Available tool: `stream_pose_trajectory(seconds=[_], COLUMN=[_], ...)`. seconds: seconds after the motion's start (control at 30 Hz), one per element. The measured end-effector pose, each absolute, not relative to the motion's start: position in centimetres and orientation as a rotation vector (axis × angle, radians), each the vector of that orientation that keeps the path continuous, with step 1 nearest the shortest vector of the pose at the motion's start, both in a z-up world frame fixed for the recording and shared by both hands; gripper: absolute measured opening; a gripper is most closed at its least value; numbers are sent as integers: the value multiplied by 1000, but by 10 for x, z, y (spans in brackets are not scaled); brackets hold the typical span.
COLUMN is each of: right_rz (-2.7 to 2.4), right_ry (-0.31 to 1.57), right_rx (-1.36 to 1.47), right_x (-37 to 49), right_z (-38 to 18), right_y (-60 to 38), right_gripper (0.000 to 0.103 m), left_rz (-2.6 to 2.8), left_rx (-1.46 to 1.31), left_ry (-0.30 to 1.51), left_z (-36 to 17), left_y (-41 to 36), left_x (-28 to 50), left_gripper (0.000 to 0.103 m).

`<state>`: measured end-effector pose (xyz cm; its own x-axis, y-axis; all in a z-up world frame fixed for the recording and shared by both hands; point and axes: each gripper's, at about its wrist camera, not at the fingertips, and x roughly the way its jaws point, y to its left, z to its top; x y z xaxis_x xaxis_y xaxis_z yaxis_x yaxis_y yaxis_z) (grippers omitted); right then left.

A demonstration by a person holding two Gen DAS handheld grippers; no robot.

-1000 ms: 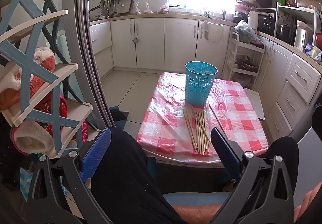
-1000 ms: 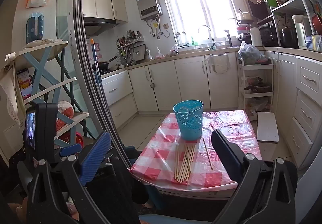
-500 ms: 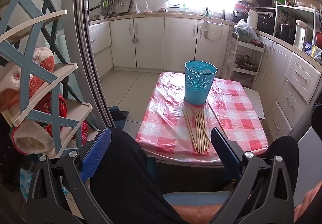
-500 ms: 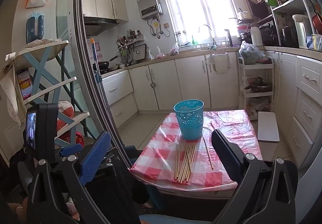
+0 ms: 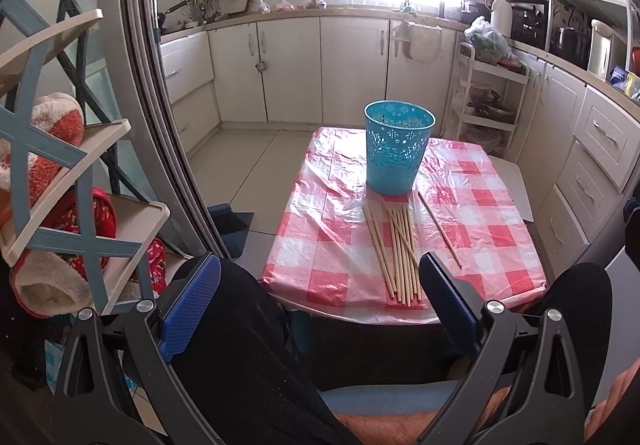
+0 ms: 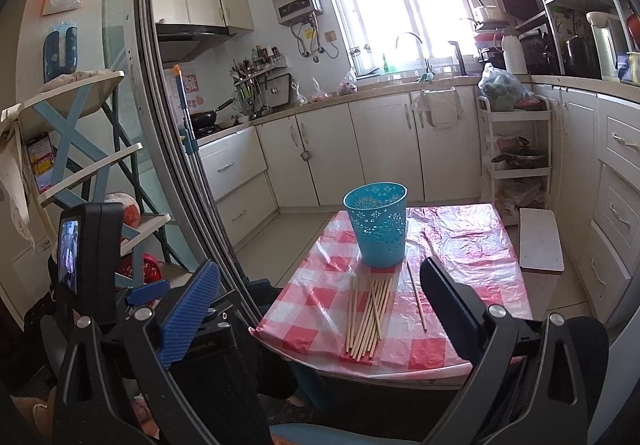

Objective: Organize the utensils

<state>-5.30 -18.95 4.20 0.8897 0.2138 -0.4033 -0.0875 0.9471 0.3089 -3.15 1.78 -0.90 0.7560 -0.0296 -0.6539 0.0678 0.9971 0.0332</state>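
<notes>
On the checkered surface (image 5: 492,213) chopsticks (image 5: 394,245) lie loose just before the blue cup (image 5: 398,149), none in it yet, both left gripper (image 5: 320,301) and right gripper (image 6: 320,305) spread wide, empty, well back; next: reach, pinch one.

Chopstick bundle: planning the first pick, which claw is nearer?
Left, probably. The left claw hangs just short of the chopstick bundle; the right claw sits higher and farther back.
</notes>
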Motion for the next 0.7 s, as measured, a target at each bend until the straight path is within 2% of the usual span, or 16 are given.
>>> stream_pose_trajectory(seconds=[0.27,0.37,0.4,0.6,0.7], right_rz=[96,95,106,119,104], right_ry=[644,789,828,986,1031], right_rx=[340,305,314,220,165], right_x=[59,113,130,195,214], right_z=[-32,-75,-88,-140,-151], right_y=[-236,-247,-248,-242,-236], right_gripper=[94,71,66,42,34], left_rz=[-54,-59,-61,-83,-86], left_rx=[63,63,60,17,2], left_ry=[851,895,914,1043,1094], left_z=[-55,-72,-79,-130,-153], left_y=[12,3,-1,-23,-33], left_x=[51,83,96,162,191], left_gripper=[93,91,91,84,75])
